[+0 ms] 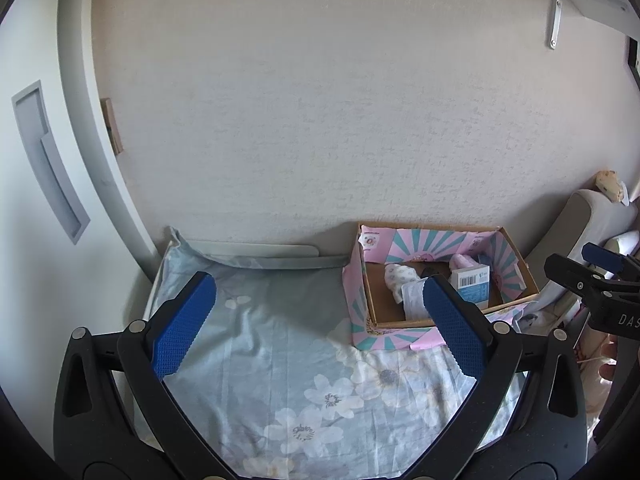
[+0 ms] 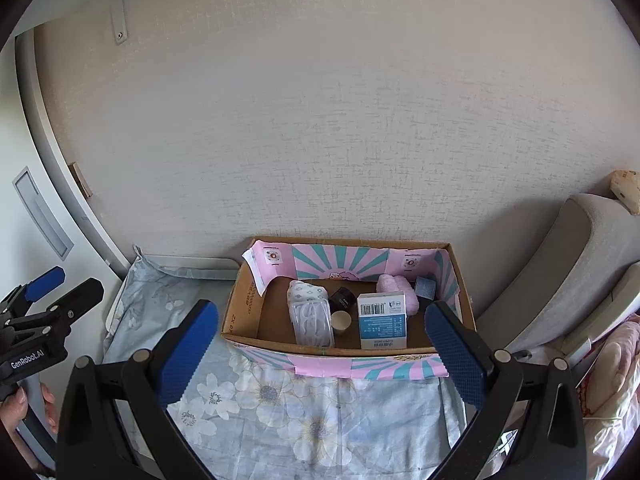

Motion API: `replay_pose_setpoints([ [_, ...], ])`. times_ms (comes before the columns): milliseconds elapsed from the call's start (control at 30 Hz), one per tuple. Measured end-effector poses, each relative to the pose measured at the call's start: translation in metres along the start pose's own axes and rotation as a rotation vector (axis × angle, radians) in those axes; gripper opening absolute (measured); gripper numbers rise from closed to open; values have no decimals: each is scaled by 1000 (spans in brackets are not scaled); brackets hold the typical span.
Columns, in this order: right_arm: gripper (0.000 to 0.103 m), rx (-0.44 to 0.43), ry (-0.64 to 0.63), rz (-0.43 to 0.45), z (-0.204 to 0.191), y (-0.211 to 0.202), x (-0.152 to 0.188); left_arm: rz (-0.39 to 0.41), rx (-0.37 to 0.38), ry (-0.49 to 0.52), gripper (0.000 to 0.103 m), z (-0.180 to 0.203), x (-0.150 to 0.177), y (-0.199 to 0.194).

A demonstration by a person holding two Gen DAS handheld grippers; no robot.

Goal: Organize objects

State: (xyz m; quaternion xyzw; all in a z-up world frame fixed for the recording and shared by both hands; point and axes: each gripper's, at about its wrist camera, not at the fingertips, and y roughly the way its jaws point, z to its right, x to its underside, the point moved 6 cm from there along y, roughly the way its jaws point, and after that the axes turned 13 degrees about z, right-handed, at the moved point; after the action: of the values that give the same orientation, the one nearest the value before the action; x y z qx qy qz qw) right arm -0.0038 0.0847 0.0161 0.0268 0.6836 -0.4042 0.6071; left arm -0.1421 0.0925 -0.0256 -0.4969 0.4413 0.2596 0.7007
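**Two open tongs over a filled cardboard box**

Both tongs hang above a surface draped in a pale blue floral cloth [image 2: 304, 412], each with its blue pads spread wide and nothing between them. The left tongs [image 1: 320, 320] point at bare cloth, with the cardboard box [image 1: 516, 268] at about 2 o'clock in their view; the right tongs [image 2: 320, 344] face the same box [image 2: 240, 308] almost squarely, at 12 o'clock.

The box stands against the textured wall [image 2: 320, 120], its flaps folded out and showing a pink and teal sunburst print. Its outer left side bears printed writing, too small and skewed to read.

Inside, seen from the right wrist:
- a white and blue carton [image 2: 383, 322] stands upright at the centre, with a barcode on its top part and rows of small print on a blue panel (none of it legible);
- a clear plastic case [image 2: 312, 322] lies at 9 o'clock of the carton, with a white patterned pouch [image 2: 306, 290] behind it;
- a small dark jar [image 2: 342, 298] and a small beige round lid or pot [image 2: 341, 320] sit between the case and the carton;
- a pink fluffy item [image 2: 394, 284] rests behind the carton, and a small dark blue box [image 2: 425, 288] stands at 2 o'clock of it.

At 9 o'clock in the right view the other tool's body reads "GenRobot.AI", with fingers [image 2: 18, 400] of a person's hand below it. In the left view, the neighbouring tool at 3 o'clock shows the letters "DAS", cut off by the edge. A beige cushioned seat [image 2: 560, 272] stands at 3 o'clock of the box.
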Motion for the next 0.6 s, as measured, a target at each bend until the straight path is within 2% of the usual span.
replay_pose_setpoints([
  [600, 103, 8, 7, -7, 2, 7, -5, 3, -20, -15, 103, -4, -1, 3],
])
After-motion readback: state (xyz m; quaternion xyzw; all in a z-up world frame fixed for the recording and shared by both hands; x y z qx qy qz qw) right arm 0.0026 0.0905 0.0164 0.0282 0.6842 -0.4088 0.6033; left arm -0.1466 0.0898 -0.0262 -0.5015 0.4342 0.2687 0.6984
